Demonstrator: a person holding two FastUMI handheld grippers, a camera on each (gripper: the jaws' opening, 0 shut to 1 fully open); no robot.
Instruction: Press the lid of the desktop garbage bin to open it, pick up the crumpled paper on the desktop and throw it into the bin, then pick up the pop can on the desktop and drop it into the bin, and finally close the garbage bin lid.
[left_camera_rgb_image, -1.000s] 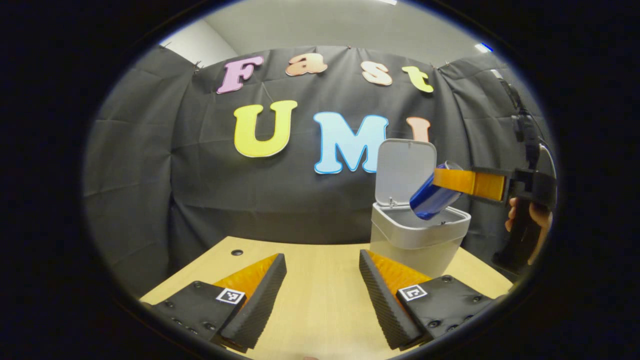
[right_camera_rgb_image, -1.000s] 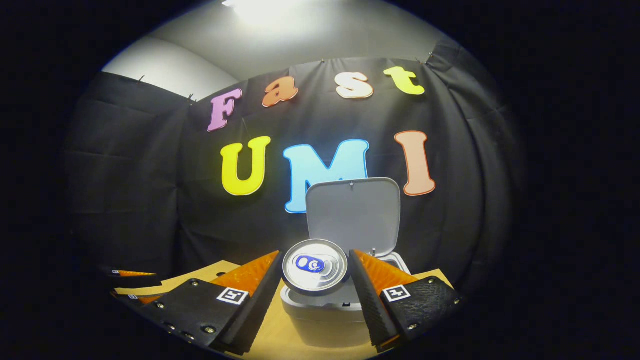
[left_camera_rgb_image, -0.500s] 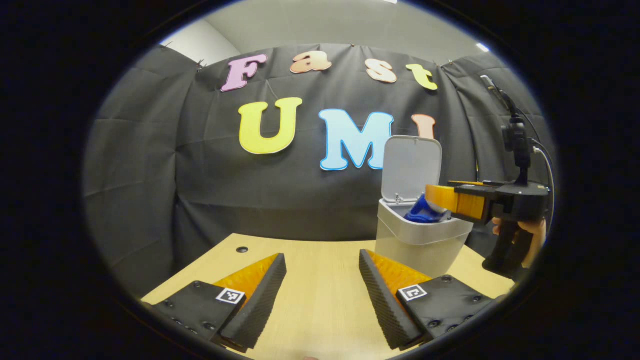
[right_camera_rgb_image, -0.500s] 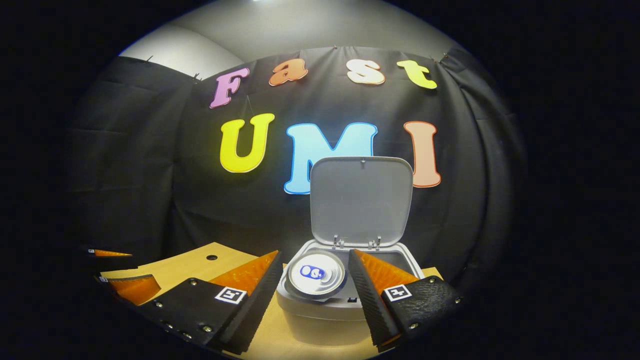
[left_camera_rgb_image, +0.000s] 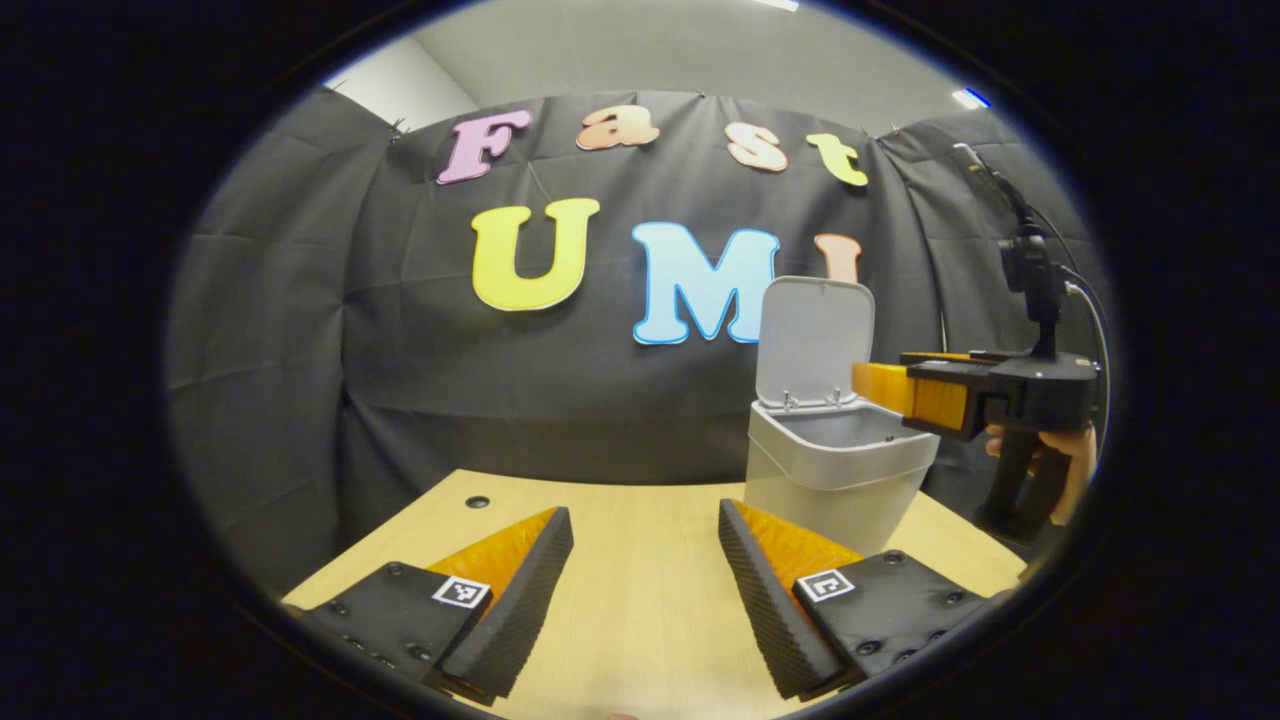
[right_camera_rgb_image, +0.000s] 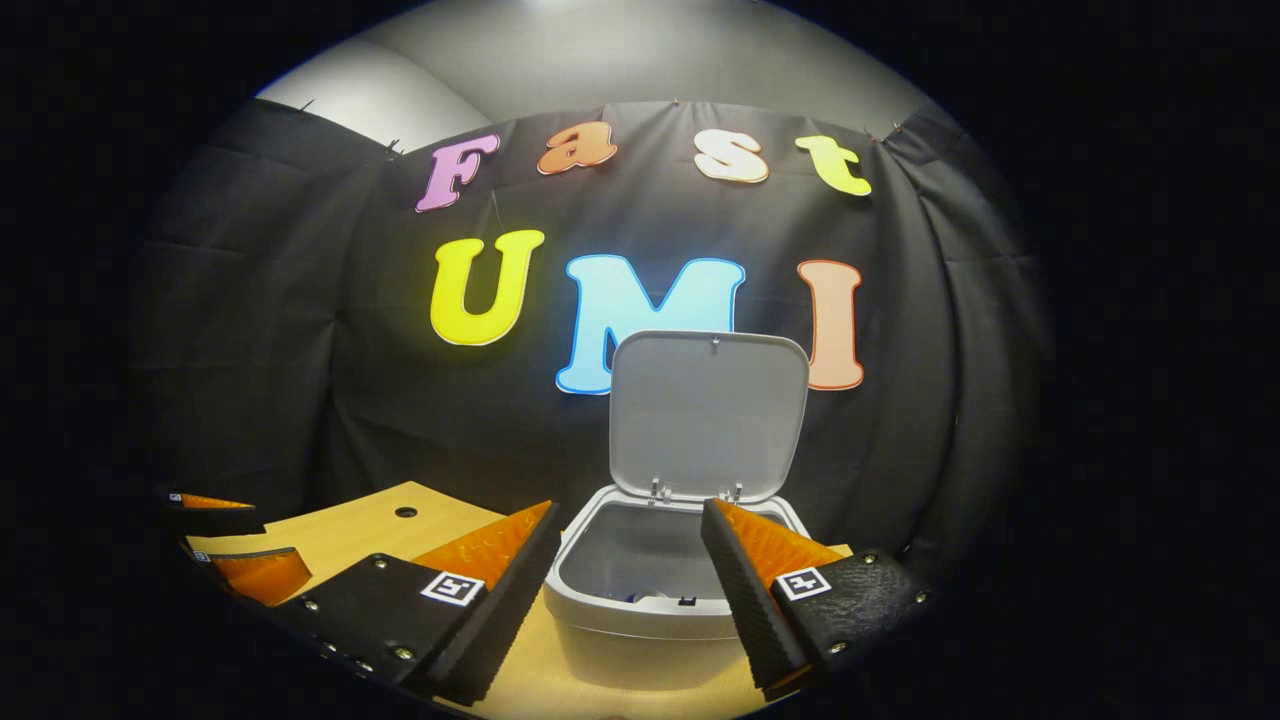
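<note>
At the bottom of the left gripper view, the left tongs (left_camera_rgb_image: 645, 540) stand spread over the bare bench (left_camera_rgb_image: 640, 600). In the right gripper view the right tongs (right_camera_rgb_image: 628, 545) gape empty above the bin (right_camera_rgb_image: 640, 610), its lid (right_camera_rgb_image: 708, 412) upright behind; a sliver of the pop can (right_camera_rgb_image: 640, 597) shows inside.

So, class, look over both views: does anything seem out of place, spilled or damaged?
Nothing stands out. The bin stands upright on the table with its lid raised. Both the right gripper and the left gripper are open and empty.
</note>
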